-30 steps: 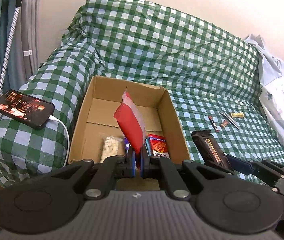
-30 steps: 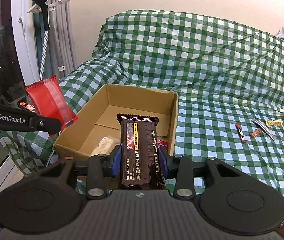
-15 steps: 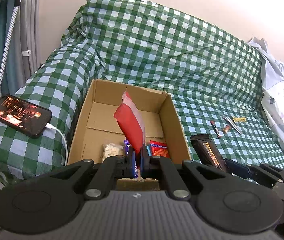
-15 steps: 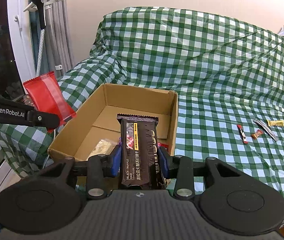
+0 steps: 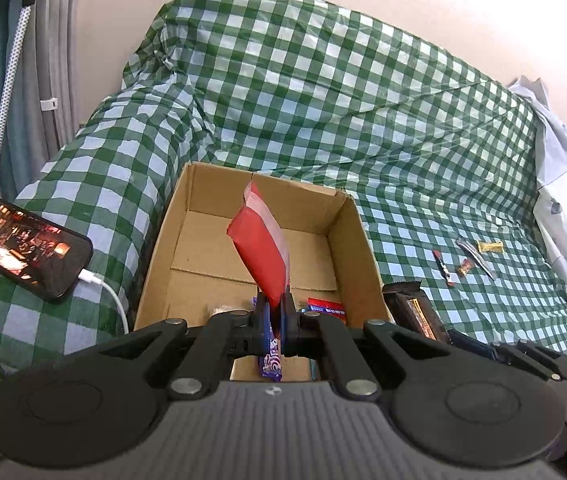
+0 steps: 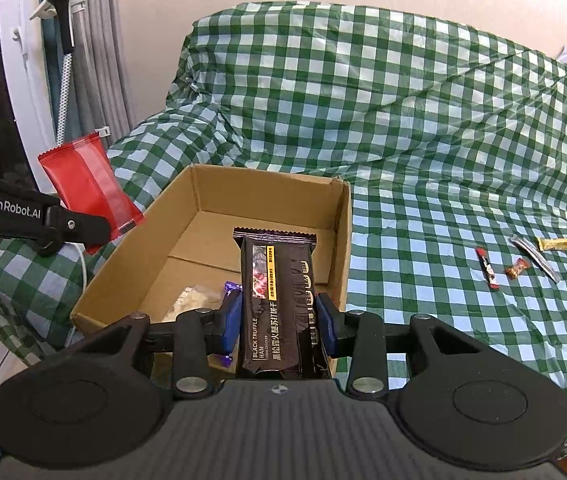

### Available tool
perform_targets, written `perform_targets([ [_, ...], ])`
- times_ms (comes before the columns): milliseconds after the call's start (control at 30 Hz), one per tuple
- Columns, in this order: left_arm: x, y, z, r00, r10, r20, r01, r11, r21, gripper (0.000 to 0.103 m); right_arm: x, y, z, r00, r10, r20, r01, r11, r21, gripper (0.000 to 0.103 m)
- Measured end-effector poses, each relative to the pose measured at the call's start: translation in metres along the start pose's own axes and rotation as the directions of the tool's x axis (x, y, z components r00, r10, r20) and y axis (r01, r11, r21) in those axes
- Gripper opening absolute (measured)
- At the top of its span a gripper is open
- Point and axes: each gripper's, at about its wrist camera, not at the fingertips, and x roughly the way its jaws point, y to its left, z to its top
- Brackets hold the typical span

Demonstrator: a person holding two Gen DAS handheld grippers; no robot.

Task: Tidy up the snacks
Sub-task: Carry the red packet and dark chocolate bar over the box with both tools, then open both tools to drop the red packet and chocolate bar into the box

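An open cardboard box (image 5: 357, 240) (image 6: 341, 220) sits on the checked sofa seat. My left gripper (image 5: 275, 310) is shut on a red snack packet (image 5: 261, 248) that stands upright over the box's near end. From the right wrist view that red packet (image 6: 87, 188) hangs left of the box. My right gripper (image 6: 277, 316) is shut on a black cracker pack (image 6: 277, 300) held upright at the box's near right corner. Inside the box lie a purple wrapper (image 5: 270, 364), a red-and-blue packet (image 5: 325, 307) and a pale bag (image 6: 193, 298).
Several small snacks lie on the seat to the right: a red-black stick (image 6: 487, 268), a small brown candy (image 6: 516, 269), a silver sachet (image 6: 535, 258) and a yellow bar (image 6: 555, 244). A lit phone (image 5: 23, 248) with a white cable rests on the sofa arm. White cloth (image 5: 563, 184) lies at far right.
Both grippers have drawn back a little from the sofa with their packets still held, so the box looks slightly smaller and farther. Neither grip has changed.
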Motion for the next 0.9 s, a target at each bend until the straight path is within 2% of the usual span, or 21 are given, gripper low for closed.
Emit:
perform_targets([
  [367, 0.057, 0.003, 0.01, 0.995, 0.029, -0.091, -0.029, 1.0, 0.002, 0.004, 0.045, -0.004, 0.012, 1.0, -0.004, -0.03, 0.005, 1.0, 0.006, 0.041],
  [600, 0.097, 0.011, 0.012, 0.984, 0.073, -0.161, -0.071, 0.997, 0.021, 0.004, 0.08, -0.005, 0.016, 0.998, 0.013, -0.069, -0.012, 1.0, 0.012, 0.041],
  [900, 0.139, 0.016, 0.011, 0.971, 0.109, -0.212, -0.102, 0.994, 0.045, 0.004, 0.119, -0.007, 0.02, 0.994, 0.019, -0.107, -0.017, 1.0, 0.017, 0.041],
])
